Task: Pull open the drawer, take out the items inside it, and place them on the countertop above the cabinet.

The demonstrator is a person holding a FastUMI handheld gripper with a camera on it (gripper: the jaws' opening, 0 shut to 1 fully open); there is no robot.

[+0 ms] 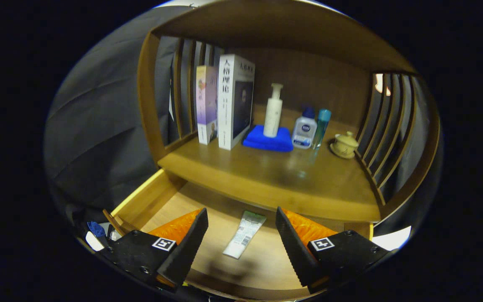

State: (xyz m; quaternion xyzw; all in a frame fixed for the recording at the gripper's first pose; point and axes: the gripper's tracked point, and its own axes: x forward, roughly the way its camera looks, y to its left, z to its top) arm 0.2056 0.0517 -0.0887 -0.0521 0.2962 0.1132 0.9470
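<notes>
The wooden drawer [141, 201] stands pulled open below the countertop [266, 176]. On its floor lies a flat white and green tube [244, 234], lengthwise between my two fingers and a little below them. My gripper [241, 235] is open, its black fingers [191, 243] spread wide above the drawer, nothing held. The fingers touch nothing.
On the countertop stand two books [224, 102], a white pump bottle [273, 111] on a blue folded cloth [266, 140], a white bottle with blue cap [304, 128], a teal bottle [321, 126] and a small lidded cup [344, 144]. Slatted side walls enclose the shelf.
</notes>
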